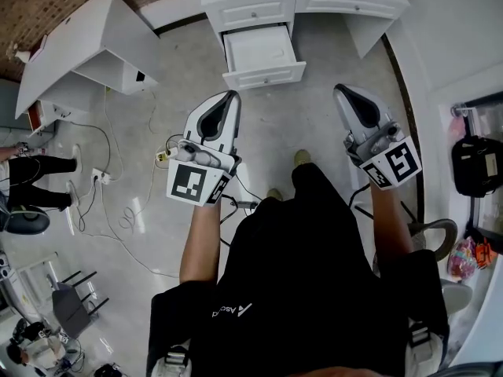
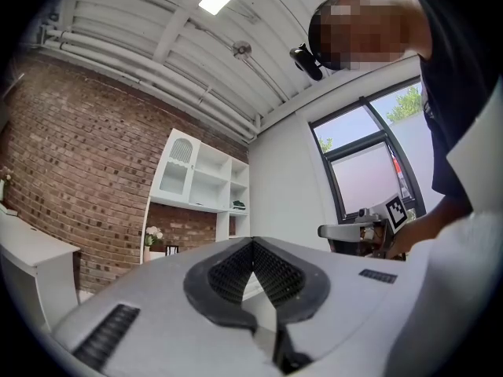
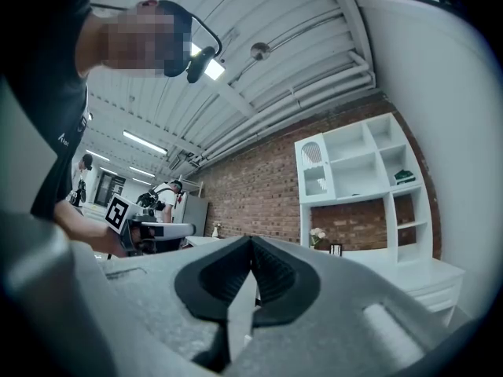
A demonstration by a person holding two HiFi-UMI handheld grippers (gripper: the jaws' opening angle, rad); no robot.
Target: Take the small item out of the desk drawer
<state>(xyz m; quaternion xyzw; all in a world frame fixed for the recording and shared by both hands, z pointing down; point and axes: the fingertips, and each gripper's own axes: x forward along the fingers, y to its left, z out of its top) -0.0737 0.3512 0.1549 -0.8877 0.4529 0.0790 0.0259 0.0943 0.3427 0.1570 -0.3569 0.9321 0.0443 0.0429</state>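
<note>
Ahead, white desk (image 1: 259, 6) with desk drawer (image 1: 265, 75) standing open, long axis front to back. Just short of the drawer front and nearer, left gripper (image 1: 233, 95); right of the drawer, right gripper (image 1: 339, 90). Both closed tight, holding nothing. Small item not discernible inside the drawer; interior reads plain white.

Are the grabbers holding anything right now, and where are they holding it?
Nothing is held. The left gripper and right gripper are both shut and empty.
</note>
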